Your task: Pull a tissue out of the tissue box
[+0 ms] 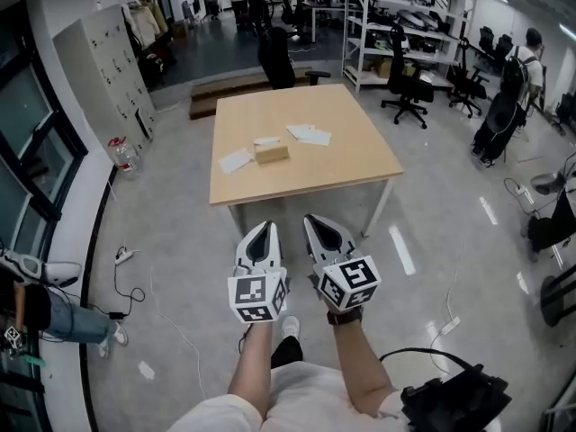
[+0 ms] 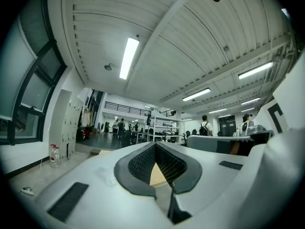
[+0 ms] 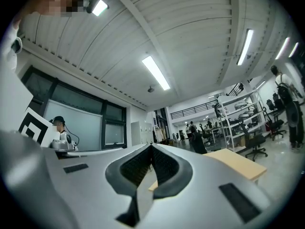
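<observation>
A brown tissue box (image 1: 271, 152) sits near the middle of the light wooden table (image 1: 360, 165), which stands ahead of me across the floor. Loose white tissues lie around it: one to its left (image 1: 236, 160) and two behind it on the right (image 1: 309, 135). My left gripper (image 1: 263, 228) and right gripper (image 1: 315, 220) hang side by side over the grey floor, short of the table's near edge and well away from the box. Both are shut and hold nothing. The left gripper view shows its gripper (image 2: 155, 144) with jaws meeting at the tip. The right gripper (image 3: 151, 146) looks the same, with the table (image 3: 238, 162) beyond it.
A black office chair (image 1: 276, 57) stands behind the table, and more chairs (image 1: 405, 84) and shelving (image 1: 387, 25) are at the right. Cables and a power strip (image 1: 123, 256) lie on the floor at the left near a water bottle (image 1: 123, 155). A black bag (image 1: 454, 401) sits at my right.
</observation>
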`<state>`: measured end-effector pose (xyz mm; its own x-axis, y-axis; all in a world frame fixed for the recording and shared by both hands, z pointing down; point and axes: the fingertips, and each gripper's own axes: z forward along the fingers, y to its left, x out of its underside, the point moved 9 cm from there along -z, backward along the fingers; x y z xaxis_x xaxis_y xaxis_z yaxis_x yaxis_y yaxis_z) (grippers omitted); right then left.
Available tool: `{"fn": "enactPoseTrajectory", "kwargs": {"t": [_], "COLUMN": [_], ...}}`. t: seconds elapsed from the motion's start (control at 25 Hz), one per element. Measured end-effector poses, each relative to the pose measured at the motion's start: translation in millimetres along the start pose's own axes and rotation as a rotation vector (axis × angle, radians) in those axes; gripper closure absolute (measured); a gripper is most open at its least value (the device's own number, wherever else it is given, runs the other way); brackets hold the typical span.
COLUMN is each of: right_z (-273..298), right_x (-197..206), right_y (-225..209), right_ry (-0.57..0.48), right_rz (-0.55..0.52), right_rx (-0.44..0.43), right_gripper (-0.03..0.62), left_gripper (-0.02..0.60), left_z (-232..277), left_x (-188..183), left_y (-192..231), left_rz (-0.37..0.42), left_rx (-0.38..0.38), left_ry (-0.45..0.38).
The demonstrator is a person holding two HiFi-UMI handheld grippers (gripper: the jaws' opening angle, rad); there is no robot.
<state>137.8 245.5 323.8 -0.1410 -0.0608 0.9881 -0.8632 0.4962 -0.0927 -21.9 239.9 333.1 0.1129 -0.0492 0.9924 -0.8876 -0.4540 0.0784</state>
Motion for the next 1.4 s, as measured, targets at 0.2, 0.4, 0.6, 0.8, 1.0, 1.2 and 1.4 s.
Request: {"fn": "enactPoseTrajectory", "kwargs": {"t": [0.2, 0.4, 0.6, 0.8, 1.0, 1.2, 1.4], "right_z": [62, 127, 195, 250, 282, 309, 347], "right_x": [2, 13, 28, 32, 41, 47, 53], "right_y": [-16, -30, -43, -57, -73, -91, -121], "right_ry": [-0.022, -0.023, 0.017, 0.027, 0.044, 0.037, 0.038], "right_rz": [0.001, 0.018, 0.015, -0.004, -0.01, -0.018, -0.003], "right_rx": [0.001, 0.007, -0.02, -0.01, -0.006, 0.001, -0.008], "right_gripper": [0.591, 0.591, 0.591, 0.591, 0.591, 0.591, 0.591], "left_gripper": [0.581, 0.581, 0.581, 0.581, 0.581, 0.581, 0.581], "left_z": [49, 91, 139, 181, 216, 248, 291], "left_x": [-4, -1, 10, 15, 20, 27, 31], "left_y": [41, 87, 141, 187, 205, 217, 227], "left_rz": [-0.005, -0.002, -0.048, -0.067, -0.071, -0.068, -0.042], "left_rx": [0.001, -0.018, -0.066, -0.084, -0.071, -0.05, -0.044], "left_ry": [0.001, 0.014, 0.039, 0.059, 0.045, 0.039, 0.041]}}
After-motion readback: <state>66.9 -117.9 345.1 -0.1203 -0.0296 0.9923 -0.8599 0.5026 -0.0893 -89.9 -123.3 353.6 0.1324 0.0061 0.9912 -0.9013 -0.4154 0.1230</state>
